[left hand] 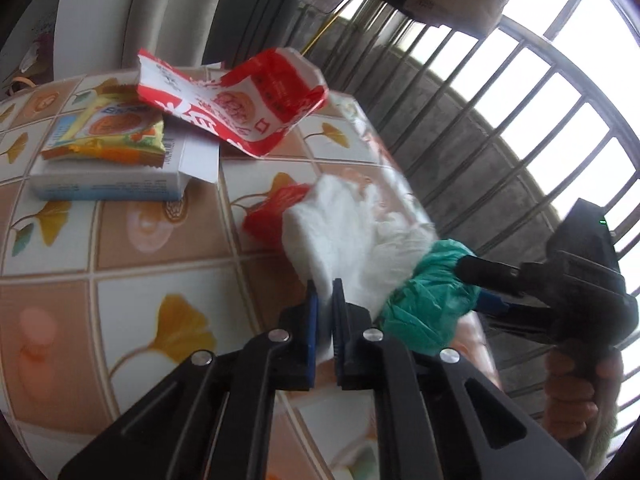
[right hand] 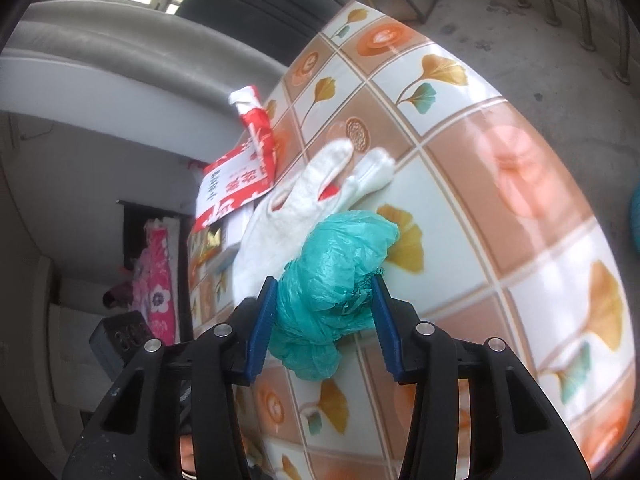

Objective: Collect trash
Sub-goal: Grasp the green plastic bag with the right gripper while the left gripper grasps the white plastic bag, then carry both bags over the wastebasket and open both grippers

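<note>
The left gripper (left hand: pixel 325 292) is pinched tight on the near edge of the white glove (left hand: pixel 344 224); the right gripper (right hand: pixel 324 292) brackets the green plastic bag (right hand: pixel 336 276) lying against it on the table (right hand: pixel 500 152). Both touch, so lifting one may drag the other off the edge

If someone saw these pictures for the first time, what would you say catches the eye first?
The crumpled teal plastic bag stands out, sitting between the right gripper pads near the table edge. Beside it lies a white cloth glove, its near edge pinched by the left gripper. Farther back on the patterned tablecloth, a torn red and white wrapper leans over a white box.
</note>
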Demonstrator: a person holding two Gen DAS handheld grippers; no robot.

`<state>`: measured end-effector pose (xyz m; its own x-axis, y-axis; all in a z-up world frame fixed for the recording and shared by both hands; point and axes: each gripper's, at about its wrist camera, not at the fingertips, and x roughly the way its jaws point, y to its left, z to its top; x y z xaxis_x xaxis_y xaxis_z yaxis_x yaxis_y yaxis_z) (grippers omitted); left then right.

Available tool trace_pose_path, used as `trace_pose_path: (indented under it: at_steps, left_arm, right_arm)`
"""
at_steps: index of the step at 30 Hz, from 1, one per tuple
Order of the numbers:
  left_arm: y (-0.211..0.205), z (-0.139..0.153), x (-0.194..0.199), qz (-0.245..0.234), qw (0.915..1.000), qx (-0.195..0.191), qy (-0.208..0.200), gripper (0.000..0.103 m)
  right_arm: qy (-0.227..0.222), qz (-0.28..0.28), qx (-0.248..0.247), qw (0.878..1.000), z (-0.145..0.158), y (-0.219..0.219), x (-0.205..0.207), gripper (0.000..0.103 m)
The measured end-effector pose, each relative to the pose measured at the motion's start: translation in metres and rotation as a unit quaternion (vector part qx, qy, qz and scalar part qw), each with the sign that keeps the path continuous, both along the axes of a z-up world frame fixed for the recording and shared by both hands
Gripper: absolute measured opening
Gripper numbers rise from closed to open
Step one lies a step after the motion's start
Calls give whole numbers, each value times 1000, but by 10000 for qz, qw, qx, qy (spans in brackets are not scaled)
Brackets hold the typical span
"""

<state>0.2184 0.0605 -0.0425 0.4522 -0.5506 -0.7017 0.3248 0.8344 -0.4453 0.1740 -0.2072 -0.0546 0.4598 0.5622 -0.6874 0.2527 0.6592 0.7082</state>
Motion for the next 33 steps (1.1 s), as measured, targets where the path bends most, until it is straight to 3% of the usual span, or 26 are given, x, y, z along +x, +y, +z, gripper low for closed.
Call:
trace_pose_path:
  at_steps: [8,16,19,24,29,33]
  left_arm:
    - [45,49,-58,61,9958,-768,-501,6]
    - [55,96,-75,-155,9835,-1365,-1178,6]
    - [53,106,-73,-325,9759,-1764,-1246,6]
    - [51,116,-69,-623,9548,-2712,-1040,6]
    - [37,115,-70,-522,9722,-1975,-1143,6]
    - [27,110,-71,-593,9747,-1864,-1085,6]
  right_arm:
    - [-301,342,108,9989,17,1,-37,43]
    - [-432,362,243,9981,21,6,-52,43]
    - [-471,326,261,9980,23,3,-55,43]
    - [-535,240,295,9978,27,-5,-63,43]
    - [-609,137,301,9976,31,-16,-74,43]
    - [-696,39,369,9969,34,-26,-82,43]
